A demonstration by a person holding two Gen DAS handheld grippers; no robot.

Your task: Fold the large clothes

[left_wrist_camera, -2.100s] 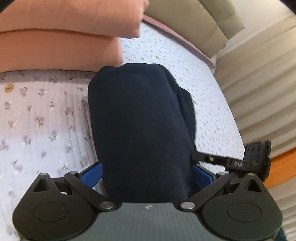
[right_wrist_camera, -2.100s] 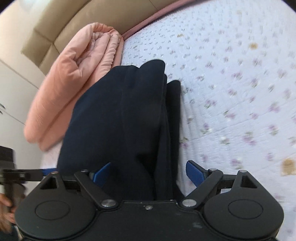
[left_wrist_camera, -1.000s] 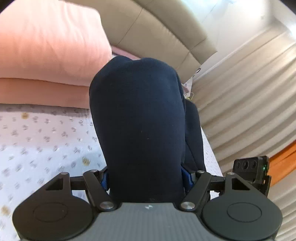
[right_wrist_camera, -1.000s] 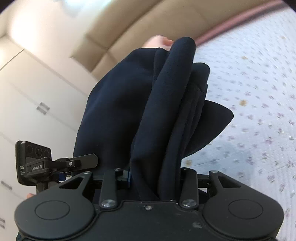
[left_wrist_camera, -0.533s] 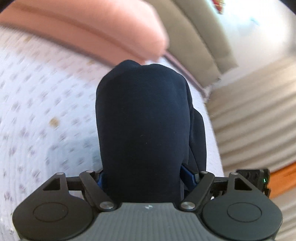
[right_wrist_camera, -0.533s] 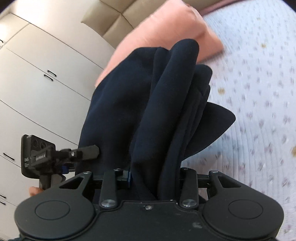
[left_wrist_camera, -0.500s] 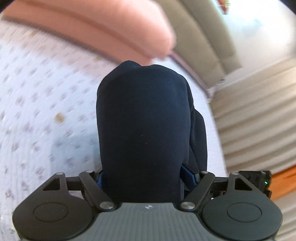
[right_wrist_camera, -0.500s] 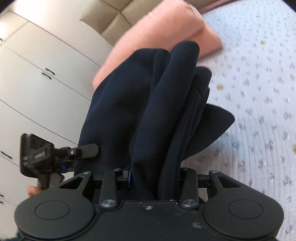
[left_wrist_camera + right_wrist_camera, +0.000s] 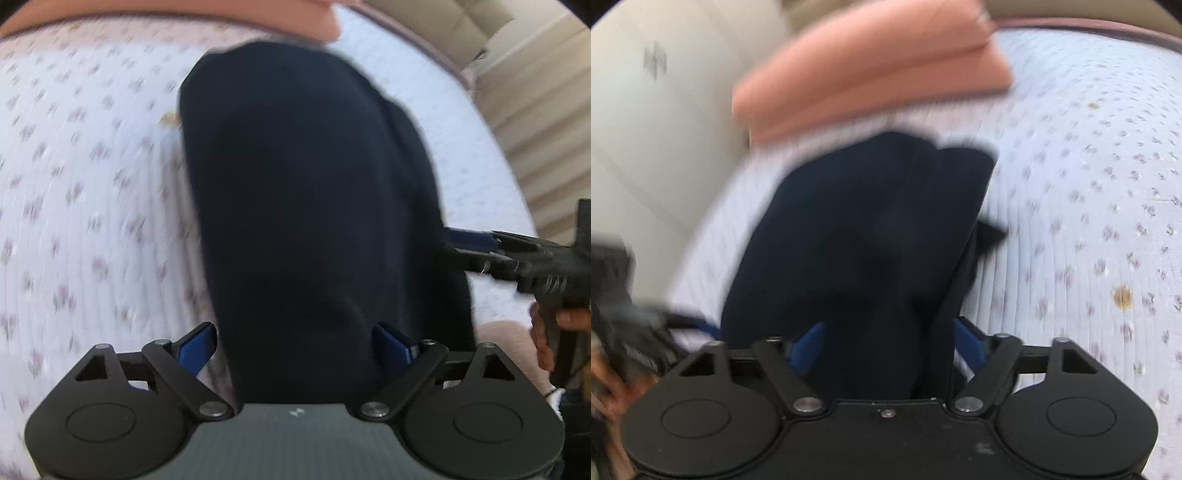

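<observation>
A folded dark navy garment [image 9: 306, 206] lies on the floral bedspread [image 9: 85, 192]. My left gripper [image 9: 295, 343] stands open, its blue pads [image 9: 195, 343] spread wide on either side of the garment's near end. My right gripper [image 9: 886, 347] is also open around the same garment [image 9: 864, 243], blue pads [image 9: 967, 343] apart. The right gripper also shows in the left wrist view [image 9: 476, 243] at the garment's right edge. The left gripper shows blurred in the right wrist view [image 9: 690, 321]. Both views are motion-blurred.
A folded salmon-pink blanket [image 9: 871, 70] lies at the head of the bed, beyond the garment. A beige padded headboard [image 9: 454, 22] and pleated curtains [image 9: 546, 122] stand behind. White cupboard doors [image 9: 653, 96] are at the left in the right wrist view.
Both grippers have come down from holding the garment in the air to the bed. Their jaws have opened and the garment now lies on the bedspread.
</observation>
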